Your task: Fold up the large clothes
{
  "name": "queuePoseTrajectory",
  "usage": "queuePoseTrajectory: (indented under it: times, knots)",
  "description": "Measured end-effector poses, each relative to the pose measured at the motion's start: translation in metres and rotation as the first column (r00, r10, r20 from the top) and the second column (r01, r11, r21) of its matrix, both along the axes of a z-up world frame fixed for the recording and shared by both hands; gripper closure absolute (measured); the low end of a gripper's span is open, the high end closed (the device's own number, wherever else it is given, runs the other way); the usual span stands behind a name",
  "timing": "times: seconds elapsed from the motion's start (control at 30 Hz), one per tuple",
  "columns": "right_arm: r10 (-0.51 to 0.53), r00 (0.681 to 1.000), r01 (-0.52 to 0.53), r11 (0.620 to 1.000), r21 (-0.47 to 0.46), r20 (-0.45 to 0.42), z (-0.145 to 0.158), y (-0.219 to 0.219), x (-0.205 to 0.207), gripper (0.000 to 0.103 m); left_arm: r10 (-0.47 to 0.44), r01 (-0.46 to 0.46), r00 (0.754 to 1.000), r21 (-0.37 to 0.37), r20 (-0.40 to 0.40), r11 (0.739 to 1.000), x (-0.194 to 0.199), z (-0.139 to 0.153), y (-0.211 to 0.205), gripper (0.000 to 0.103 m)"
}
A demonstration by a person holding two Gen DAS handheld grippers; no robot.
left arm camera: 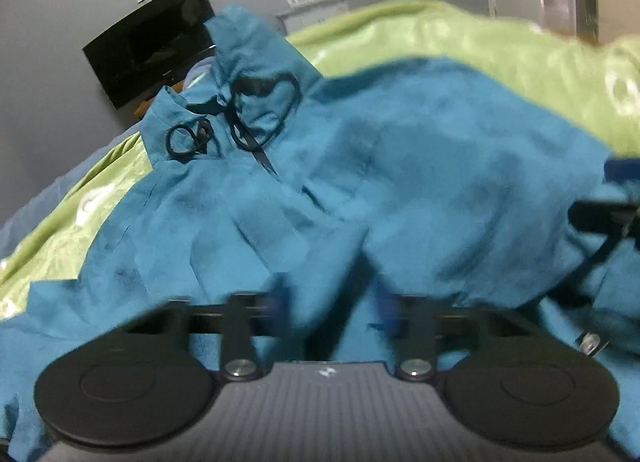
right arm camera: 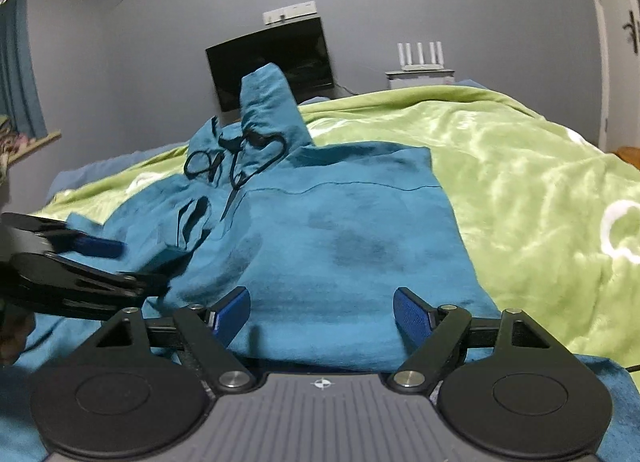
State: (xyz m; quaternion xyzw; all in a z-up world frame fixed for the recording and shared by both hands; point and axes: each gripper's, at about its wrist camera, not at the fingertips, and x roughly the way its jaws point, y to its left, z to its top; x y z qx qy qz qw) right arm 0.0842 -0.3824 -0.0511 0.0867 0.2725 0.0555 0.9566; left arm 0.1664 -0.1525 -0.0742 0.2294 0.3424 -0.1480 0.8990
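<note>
The teal hoodie (right arm camera: pixel 340 230) lies spread on the green blanket (right arm camera: pixel 520 166) of the bed, its hood standing up at the far end with the black drawstring (right arm camera: pixel 240 166) looped below it. The right tool (right arm camera: pixel 322 312) is spread wide, fabric lying between its fingers, not pinched. The left tool (left arm camera: pixel 332 302) is blurred, nearly pressed together, with cloth bunched between its fingers; a firm pinch cannot be told
</note>
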Motion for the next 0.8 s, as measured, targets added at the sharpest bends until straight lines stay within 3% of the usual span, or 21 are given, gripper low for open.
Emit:
queuePoseTrajectory:
  times: [0.07, 0.1, 0.17, 0.27, 0.43, 0.5, 0.57, 0.6, 0.67, 0.7, 0.73, 0.8]
  knots:
    - [0.004, 1.000, -0.004, 1.000, 0.005, -0.003, -0.001, 0.000, 0.001, 0.022, -0.014, 0.014, 0.999, -0.001, 0.043, 1.000, -0.003, 0.001, 0.003, 0.094]
    - [0.004, 1.000, -0.004, 1.000, 0.008, -0.002, -0.001, 0.000, 0.001, 0.022, 0.004, -0.001, 0.997, -0.036, 0.078, 0.999, -0.005, 0.006, 0.010, 0.098]
    - [0.002, 1.000, -0.002, 1.000, 0.017, -0.002, -0.001, -0.001, 0.002, 0.022, 0.074, -0.057, 0.990, -0.135, 0.123, 0.989, -0.009, 0.021, 0.033, 0.098]
    - [-0.001, 1.000, 0.001, 1.000, 0.026, -0.006, -0.002, -0.002, 0.003, 0.022, 0.215, -0.165, 0.964, -0.284, 0.156, 0.945, -0.016, 0.041, 0.083, 0.099]
    - [-0.004, 1.000, 0.004, 1.000, 0.009, -0.016, -0.005, 0.002, 0.005, 0.022, 0.389, -0.331, 0.920, -0.433, 0.049, 0.838, -0.024, 0.046, 0.168, 0.099]
    - [-0.008, 1.000, 0.008, 1.000, 0.003, -0.016, -0.006, 0.004, 0.005, 0.022, 0.421, -0.369, 0.907, -0.440, 0.023, 0.819, -0.029, 0.036, 0.187, 0.099]
    - [-0.015, 1.000, 0.015, 1.000, -0.002, -0.017, -0.007, 0.004, 0.005, 0.021, 0.415, -0.381, 0.910, -0.437, -0.019, 0.815, -0.030, 0.022, 0.196, 0.099]
    - [-0.019, 1.000, 0.019, 1.000, -0.004, -0.019, -0.007, 0.004, 0.005, 0.021, 0.410, -0.391, 0.911, -0.431, -0.052, 0.814, -0.026, 0.014, 0.197, 0.095]
    - [-0.024, 0.999, 0.023, 1.000, -0.013, -0.024, -0.010, 0.003, 0.005, 0.021, 0.414, -0.435, 0.899, -0.403, -0.143, 0.805, -0.013, -0.002, 0.197, 0.073]
    - [-0.025, 0.999, 0.024, 1.000, -0.018, -0.029, -0.011, 0.003, 0.006, 0.021, 0.427, -0.464, 0.886, -0.390, -0.181, 0.796, -0.006, -0.010, 0.196, 0.053]
    - [-0.026, 0.999, 0.026, 0.999, -0.022, -0.032, -0.012, 0.004, 0.006, 0.021, 0.435, -0.478, 0.878, -0.384, -0.200, 0.790, -0.002, -0.016, 0.196, 0.044]
    - [-0.026, 0.999, 0.025, 0.999, -0.030, -0.031, -0.014, 0.005, 0.005, 0.021, 0.440, -0.493, 0.870, -0.400, -0.222, 0.773, 0.001, -0.024, 0.198, 0.044]
